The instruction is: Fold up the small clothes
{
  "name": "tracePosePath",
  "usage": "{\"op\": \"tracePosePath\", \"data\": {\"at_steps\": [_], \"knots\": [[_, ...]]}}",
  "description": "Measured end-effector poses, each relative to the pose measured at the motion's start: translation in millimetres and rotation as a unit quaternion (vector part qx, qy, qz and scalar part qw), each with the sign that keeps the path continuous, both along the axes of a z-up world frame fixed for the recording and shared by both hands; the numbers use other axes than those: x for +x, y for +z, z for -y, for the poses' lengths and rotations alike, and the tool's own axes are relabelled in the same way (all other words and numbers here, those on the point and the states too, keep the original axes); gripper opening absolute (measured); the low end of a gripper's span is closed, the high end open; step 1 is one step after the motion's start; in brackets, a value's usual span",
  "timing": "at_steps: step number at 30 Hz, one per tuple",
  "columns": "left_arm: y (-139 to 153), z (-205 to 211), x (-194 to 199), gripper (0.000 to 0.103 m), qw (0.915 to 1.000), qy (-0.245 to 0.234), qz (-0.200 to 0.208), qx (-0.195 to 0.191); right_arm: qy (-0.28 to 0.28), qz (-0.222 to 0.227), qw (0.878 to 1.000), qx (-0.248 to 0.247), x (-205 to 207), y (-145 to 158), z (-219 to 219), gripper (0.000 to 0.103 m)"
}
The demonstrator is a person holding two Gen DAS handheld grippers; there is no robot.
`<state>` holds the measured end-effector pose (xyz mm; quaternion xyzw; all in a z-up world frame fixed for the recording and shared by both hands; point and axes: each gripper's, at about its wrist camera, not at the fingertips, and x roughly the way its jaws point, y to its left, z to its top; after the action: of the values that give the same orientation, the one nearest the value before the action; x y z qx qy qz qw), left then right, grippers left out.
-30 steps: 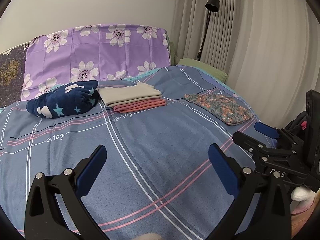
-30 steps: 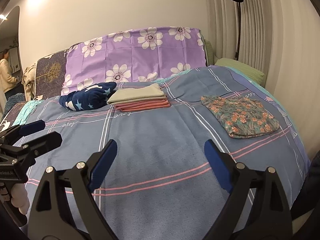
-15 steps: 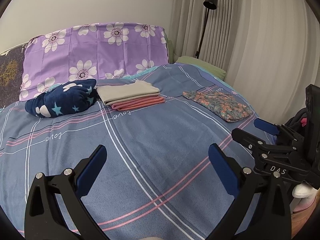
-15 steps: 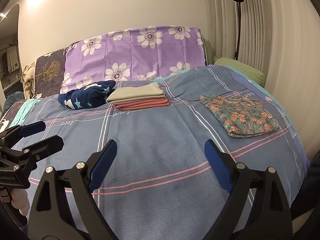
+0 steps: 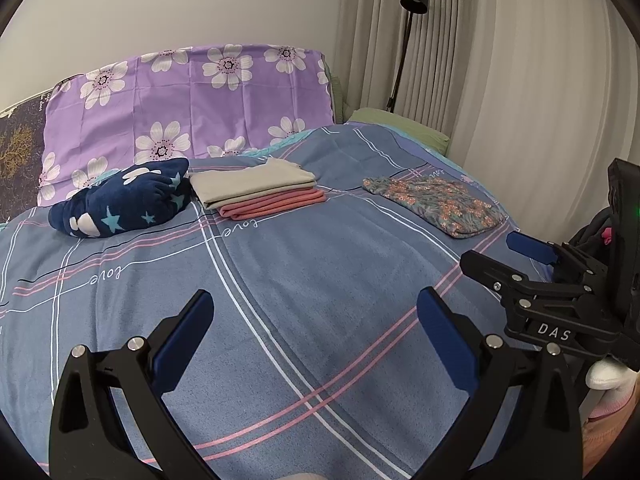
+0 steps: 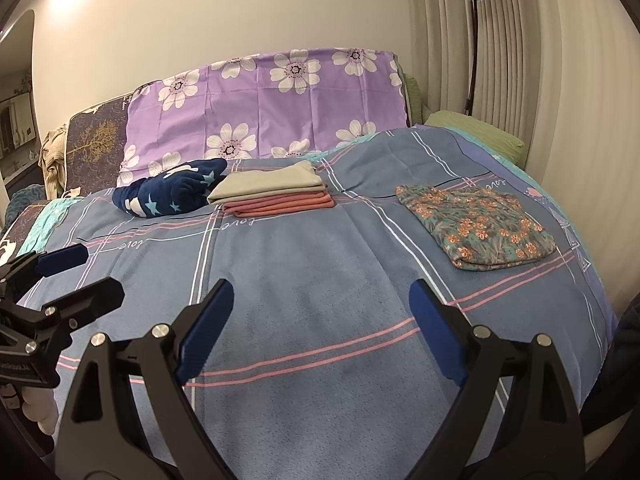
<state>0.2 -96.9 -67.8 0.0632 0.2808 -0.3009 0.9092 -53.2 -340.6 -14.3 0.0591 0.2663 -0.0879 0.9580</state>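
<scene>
Across the blue plaid bedspread (image 5: 304, 280) we read from left to right. Farthest left, near the headboard end, lies a crumpled navy garment (image 5: 124, 204) with white and pale-blue stars, its right edge touching a neat stack: a folded beige piece (image 5: 252, 182) on top of a folded coral piece (image 5: 276, 206). Behind them a purple floral sheet (image 5: 192, 100) is draped upright. Well to the right of the stack, apart from it, a folded floral garment (image 6: 478, 226) lies flat near the bed's right edge, with a green pillow (image 6: 476, 132) beyond it and a black floor lamp (image 6: 470, 8) against the curtain (image 5: 520, 80). Our left gripper (image 5: 314, 320) hovers over bare bedspread with its jaws spread wide and nothing between them; the navy garment and the stack sit far ahead of it, the stack roughly in line with its left finger, the floral garment ahead and to the right. Our right gripper (image 6: 320, 312) is likewise spread wide and empty above the bedspread; the stack lies far ahead, about centred between its fingers, while the floral garment lies ahead of and beyond its right finger, nearer than the stack. Each gripper shows at the edge of the other's view, side by side, neither touching any cloth.
</scene>
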Motion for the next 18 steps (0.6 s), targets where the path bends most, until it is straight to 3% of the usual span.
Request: {"op": "tracePosePath", "data": {"at_steps": [18], "knots": [[-4.4, 0.7, -0.5, 0.102, 1.0, -0.006, -0.004, 0.006, -0.007, -0.01, 1.0, -0.002, 5.6, -2.3, 0.4, 0.091]]}}
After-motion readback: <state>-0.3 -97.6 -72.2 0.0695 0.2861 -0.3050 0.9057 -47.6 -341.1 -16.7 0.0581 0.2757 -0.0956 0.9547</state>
